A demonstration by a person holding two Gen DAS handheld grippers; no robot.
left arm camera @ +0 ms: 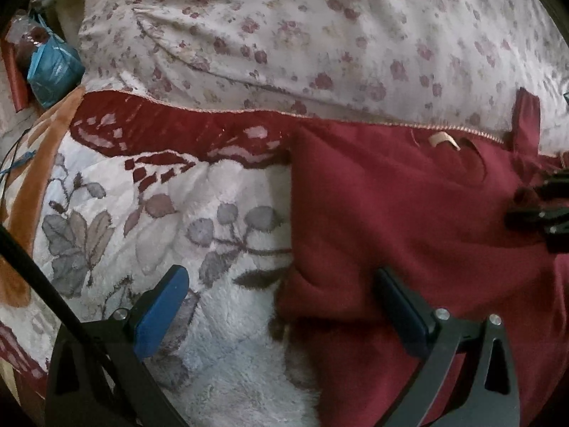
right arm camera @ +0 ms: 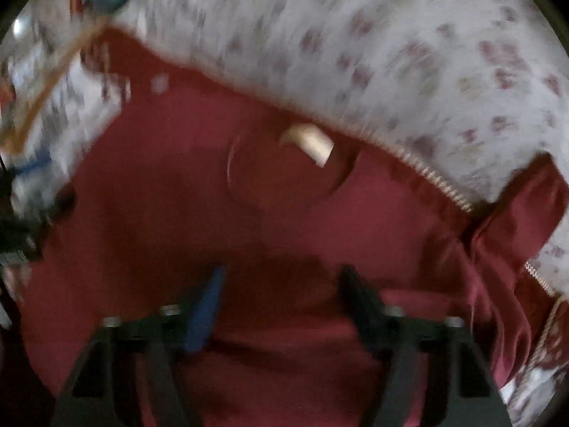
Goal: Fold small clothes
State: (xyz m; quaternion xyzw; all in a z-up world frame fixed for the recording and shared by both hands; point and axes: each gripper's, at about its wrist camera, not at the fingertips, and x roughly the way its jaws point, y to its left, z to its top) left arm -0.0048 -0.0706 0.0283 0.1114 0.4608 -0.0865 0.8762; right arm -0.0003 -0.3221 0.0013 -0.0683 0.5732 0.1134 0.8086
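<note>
A dark red garment (left arm camera: 409,213) lies flat on a fleece floral blanket (left arm camera: 160,220), neck opening and cream label (left arm camera: 442,139) at the far side. My left gripper (left arm camera: 281,295) is open and empty, straddling the garment's left edge near a folded bump. The right wrist view is blurred by motion. There my right gripper (right arm camera: 282,284) is open and empty, low over the middle of the garment (right arm camera: 213,195), below the collar and label (right arm camera: 313,142). The right gripper's tips also show at the right edge of the left wrist view (left arm camera: 547,210).
A pale flower-print quilt (left arm camera: 320,28) is bunched along the far side of the garment. A sleeve (right arm camera: 515,220) of the garment reaches up onto it at the right. A blue bag (left arm camera: 53,71) and clutter lie at the far left.
</note>
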